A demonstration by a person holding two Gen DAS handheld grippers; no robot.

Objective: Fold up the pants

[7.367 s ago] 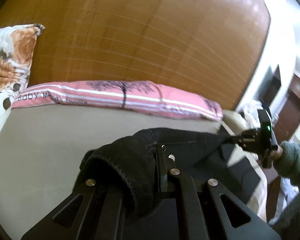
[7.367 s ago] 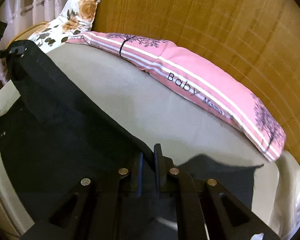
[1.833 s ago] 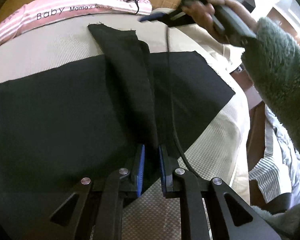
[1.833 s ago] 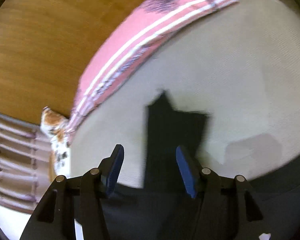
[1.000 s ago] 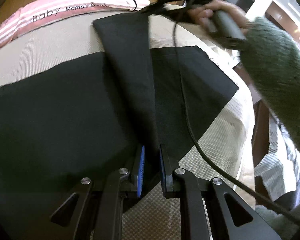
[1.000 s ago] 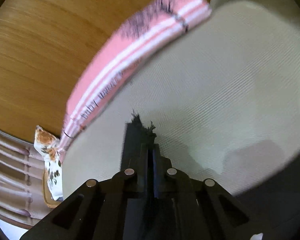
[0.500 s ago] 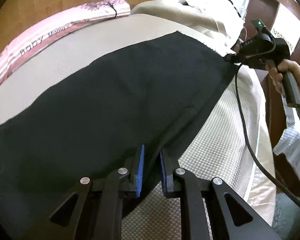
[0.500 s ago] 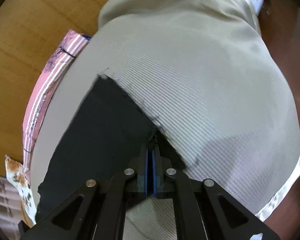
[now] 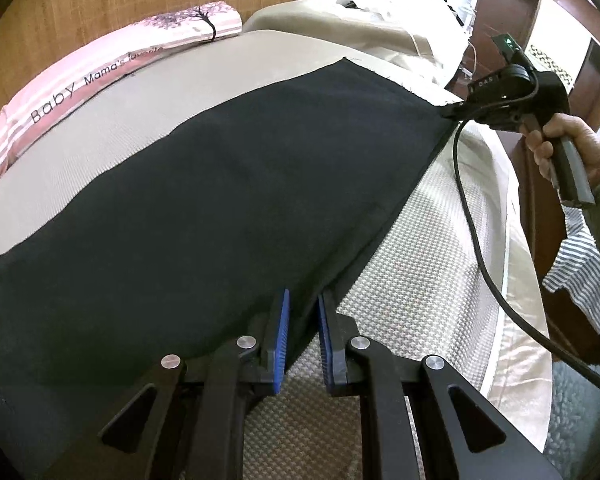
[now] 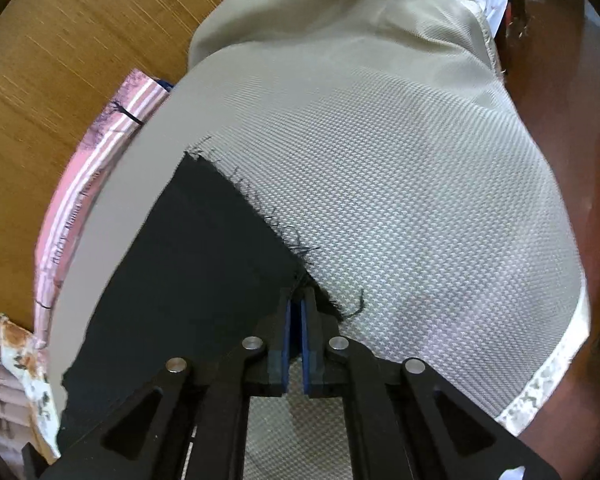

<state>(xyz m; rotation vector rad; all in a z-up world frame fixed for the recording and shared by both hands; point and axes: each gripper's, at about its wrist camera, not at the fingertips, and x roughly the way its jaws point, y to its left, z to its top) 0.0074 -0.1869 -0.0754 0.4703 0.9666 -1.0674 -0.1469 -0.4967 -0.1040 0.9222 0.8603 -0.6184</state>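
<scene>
The black pants [image 9: 228, 200] lie flat on the beige bed, one leg folded over the other, frayed hem at the far right. My left gripper [image 9: 302, 300] is shut on the near edge of the pants, blue pads pinching the cloth. My right gripper [image 10: 299, 300] is shut on the frayed hem corner of the pants [image 10: 204, 256]. In the left wrist view the right gripper [image 9: 456, 114] shows at the far right corner of the pants, held by a hand.
A pink striped pillow [image 9: 100, 76] lies along the wooden headboard [image 9: 100, 0]. A floral pillow [image 10: 24, 360] is at the bed's far corner. Crumpled beige bedding [image 9: 380, 20] lies beyond the hem. The bed edge [image 9: 516, 280] and a striped cloth [image 9: 580, 272] are to the right.
The raised leg has been swung over and laid down onto the other leg. The right gripper shut on the hem and carried it to the right side of the bed.
</scene>
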